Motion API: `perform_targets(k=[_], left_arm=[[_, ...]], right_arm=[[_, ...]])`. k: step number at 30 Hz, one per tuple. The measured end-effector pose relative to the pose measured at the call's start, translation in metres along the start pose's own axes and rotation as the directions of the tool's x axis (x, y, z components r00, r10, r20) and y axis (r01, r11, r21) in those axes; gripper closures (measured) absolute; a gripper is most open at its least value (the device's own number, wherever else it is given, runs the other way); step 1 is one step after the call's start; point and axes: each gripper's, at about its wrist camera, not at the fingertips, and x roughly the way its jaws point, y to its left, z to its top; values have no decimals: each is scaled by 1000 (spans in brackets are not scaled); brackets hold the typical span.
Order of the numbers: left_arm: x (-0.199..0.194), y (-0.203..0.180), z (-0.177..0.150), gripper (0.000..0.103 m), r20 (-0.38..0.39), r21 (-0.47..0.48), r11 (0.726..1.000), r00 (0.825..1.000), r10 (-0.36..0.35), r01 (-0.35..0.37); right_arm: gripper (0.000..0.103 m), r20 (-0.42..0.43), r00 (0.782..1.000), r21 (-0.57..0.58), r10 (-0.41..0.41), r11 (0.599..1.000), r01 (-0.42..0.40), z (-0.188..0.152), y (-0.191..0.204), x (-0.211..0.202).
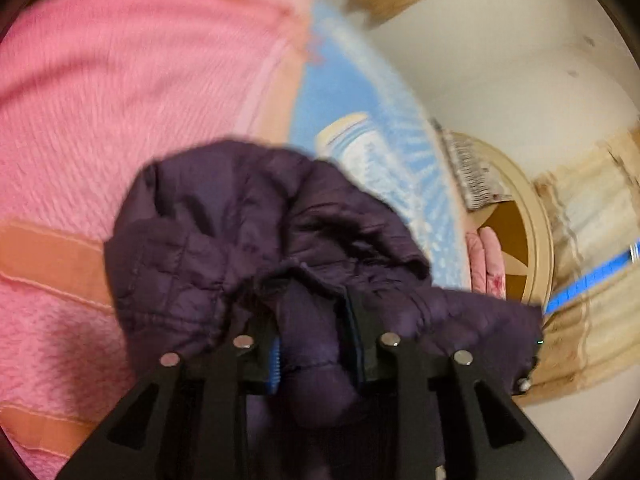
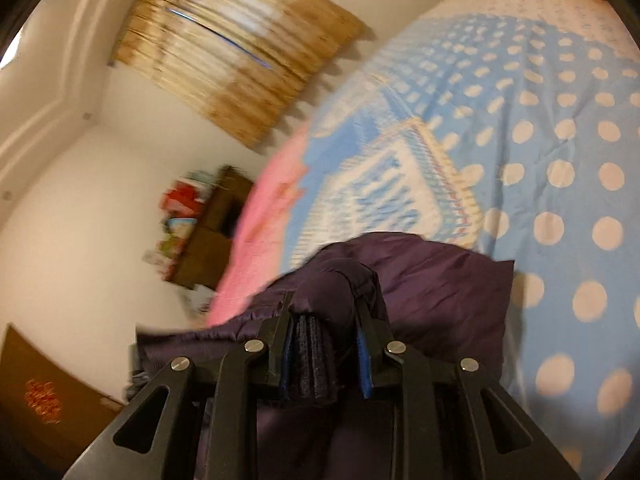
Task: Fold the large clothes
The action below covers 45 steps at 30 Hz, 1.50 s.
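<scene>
A dark purple quilted jacket (image 1: pixel 248 224) hangs bunched in front of my left gripper (image 1: pixel 316 340), which is shut on a fold of it, lifted above the pink blanket (image 1: pixel 120 100). In the right wrist view the same purple jacket (image 2: pixel 436 292) drapes over my right gripper (image 2: pixel 324 344), which is shut on a thick folded edge of it, above the blue polka-dot bedsheet (image 2: pixel 560 140). Both views are motion-blurred.
The bed carries the pink blanket and a blue dotted sheet with a folded blue-white cloth (image 2: pixel 404 184) on it. Bamboo blinds (image 2: pixel 240 52) hang on the white wall. A dark shelf with colourful items (image 2: pixel 208 216) stands by the bed. A cardboard box (image 2: pixel 44 392) sits low left.
</scene>
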Motion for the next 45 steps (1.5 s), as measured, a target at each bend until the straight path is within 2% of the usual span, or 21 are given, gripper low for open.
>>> perform_targets(k=[4,6,7,9,12,15,17,19,21,23,25,26,28,31,34,35,37,39,41,43,45], left_arm=[[-23,-9,2,60,59,8,1000,998,-3,3],[-39,-12,6,40,106,-2,999,994,-33,33],[-52,-16,4,33,162,16,1000,987,-21,18],[-69,-24,3,5,223,64,997,975,18,-33],[-89,-32,-2,0,326,76,993,944,57,-86],[-76,-51,-28,0,319,173,968,941,117,-179],[-54,-67,-51,0,310,277,924,935,174,-263],[-32,-79,-70,0,324,376,857,917,234,-351],[-11,-90,-77,4,336,443,793,898,286,-418],[4,-90,-84,4,356,476,740,873,333,-476],[10,-85,-81,4,354,459,732,860,368,-503],[14,-79,-81,4,353,451,732,856,378,-510],[20,-66,-79,3,367,433,729,842,395,-531],[19,-52,-79,1,355,403,768,859,369,-497],[21,-47,-82,0,367,405,771,860,355,-491],[20,-46,-84,0,379,410,767,857,349,-494],[24,-46,-86,0,399,415,761,852,340,-498],[27,-47,-87,0,415,413,763,848,329,-498],[28,-49,-88,0,434,410,758,840,327,-507],[24,-50,-92,7,453,406,756,831,322,-514],[21,-54,-94,26,461,419,757,836,298,-501]], right_arm=[[79,-14,999,-20,-36,999,36,8,-12,35],[79,-13,999,-26,-46,999,46,14,-13,45],[79,-13,998,-40,-55,998,54,18,-12,51],[79,-27,997,-52,-69,996,67,22,-8,58],[75,-67,993,-73,-101,993,96,28,-1,68],[57,-31,992,-134,-125,984,120,21,21,52],[34,58,978,-239,-201,948,209,10,48,36],[31,148,960,-358,-238,892,277,-5,80,19],[31,132,977,-477,-165,854,209,-19,113,11],[31,49,990,-596,-134,791,137,-32,144,16],[31,-53,990,-630,-127,774,66,-39,159,31],[31,-72,985,-645,-159,761,75,-41,161,43],[31,-26,963,-694,-269,698,176,-43,161,66],[31,-41,907,-747,-418,616,251,-44,141,106],[31,-161,913,-704,-375,692,160,-37,116,111],[31,-188,910,-706,-369,695,136,-38,111,111],[31,-213,891,-742,-401,660,120,-50,106,113],[33,-195,888,-764,-415,633,128,-59,104,113],[50,-173,895,-775,-411,618,134,-66,105,112],[63,-134,911,-778,-390,611,147,-66,110,103],[89,-85,924,-779,-372,603,171,-64,116,90]])
